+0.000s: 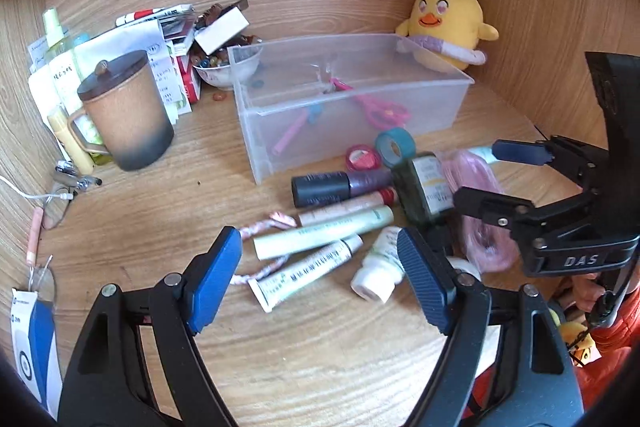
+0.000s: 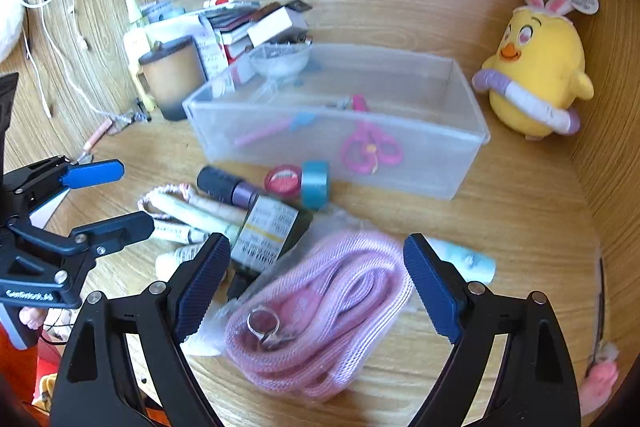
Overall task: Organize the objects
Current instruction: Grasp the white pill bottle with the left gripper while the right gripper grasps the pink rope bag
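Observation:
A loose heap lies on the wooden desk in front of a clear plastic bin [image 1: 440, 99] that holds pink scissors [image 1: 380, 111] and a pink pen. The heap has pale tubes [image 1: 324, 233], a white bottle [image 1: 380, 267], a dark purple bottle [image 1: 340, 187], a green labelled bottle [image 1: 424, 187], a teal tape roll [image 1: 394, 147] and a red tin [image 1: 362, 158]. My left gripper [image 1: 316, 251] is open above the tubes, touching none. My right gripper [image 2: 316, 251] is open, its fingers on either side of a bagged pink cord [image 2: 320, 311], pads off it.
A lidded brown mug [image 1: 128, 115], a bowl of beads [image 1: 228, 67] and a stack of papers and boxes crowd the back left. A yellow chick plush [image 1: 448, 23] sits at the back right. Wooden walls close in on three sides. Glasses [image 1: 56, 211] and a white cable lie at the left.

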### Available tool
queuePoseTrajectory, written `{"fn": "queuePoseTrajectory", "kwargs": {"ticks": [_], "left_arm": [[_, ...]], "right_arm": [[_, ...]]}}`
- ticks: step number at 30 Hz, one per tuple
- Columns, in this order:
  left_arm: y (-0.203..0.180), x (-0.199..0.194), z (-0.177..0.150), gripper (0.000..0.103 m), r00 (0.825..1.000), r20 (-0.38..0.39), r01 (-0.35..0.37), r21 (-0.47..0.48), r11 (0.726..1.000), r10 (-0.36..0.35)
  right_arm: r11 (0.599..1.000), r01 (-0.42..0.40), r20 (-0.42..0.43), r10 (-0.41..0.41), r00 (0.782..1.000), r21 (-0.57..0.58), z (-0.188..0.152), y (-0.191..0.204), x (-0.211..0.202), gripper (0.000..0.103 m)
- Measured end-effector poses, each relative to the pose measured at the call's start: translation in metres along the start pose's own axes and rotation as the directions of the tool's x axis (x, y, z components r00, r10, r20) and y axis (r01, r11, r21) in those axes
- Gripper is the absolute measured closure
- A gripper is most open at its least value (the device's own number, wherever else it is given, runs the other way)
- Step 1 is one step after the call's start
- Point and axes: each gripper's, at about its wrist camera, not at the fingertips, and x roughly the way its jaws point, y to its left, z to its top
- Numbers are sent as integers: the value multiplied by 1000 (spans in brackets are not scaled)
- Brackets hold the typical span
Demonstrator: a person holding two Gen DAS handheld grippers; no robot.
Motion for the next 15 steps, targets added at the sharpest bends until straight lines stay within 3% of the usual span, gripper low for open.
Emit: {"fn": "queuePoseTrajectory", "kwargs": {"ticks": [3,10,15], "left_arm": [[-8,1,-7,25,1000,-3,16,23,1000,-16],[-20,15,-12,51,996,-47,81,34,996,-79],[-23,24,-15,59,990,-77,123,23,992,-121]], "right_arm": [[1000,14,-26,-14,1000,9,-9,-2,4,16],[996,-7,-58,13,998,89,-26,-23,2,16],[995,30,-84,-22,996,98,-38,-37,-2,16]]}}
